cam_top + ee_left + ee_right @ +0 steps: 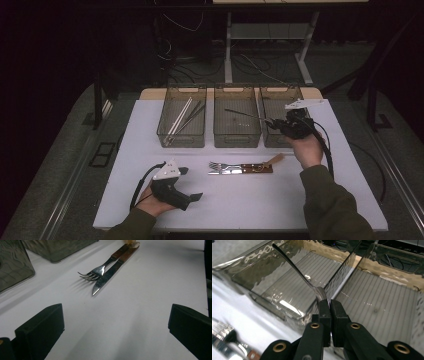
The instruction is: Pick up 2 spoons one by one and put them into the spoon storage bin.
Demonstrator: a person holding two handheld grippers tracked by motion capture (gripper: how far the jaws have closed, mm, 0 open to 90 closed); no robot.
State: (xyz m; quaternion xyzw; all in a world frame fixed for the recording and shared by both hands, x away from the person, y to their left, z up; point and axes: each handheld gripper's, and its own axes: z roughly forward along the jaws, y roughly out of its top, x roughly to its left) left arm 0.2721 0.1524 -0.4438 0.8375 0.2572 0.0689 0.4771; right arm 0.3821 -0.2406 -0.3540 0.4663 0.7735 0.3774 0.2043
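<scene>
My right gripper (274, 123) (329, 301) is shut on the bowl end of a metal spoon (242, 115) (297, 270). It hovers above the wall between the middle bin (237, 138) and the right bin (278, 95). The spoon's handle reaches out over the middle bin. A fork (219, 165) (96, 271) and a knife (231, 171) (107, 277), both with brown wooden handles, lie side by side at mid-table. My left gripper (191, 184) (115, 326) rests low at the front left, jaws wide open and facing the fork and knife, nothing between them.
The left bin (182, 141) holds several long sticks. A small tan piece (274, 159) lies by the knife's handle end. All three clear bins stand in a row along the white table's (260, 200) far edge. Cables trail on the floor beyond.
</scene>
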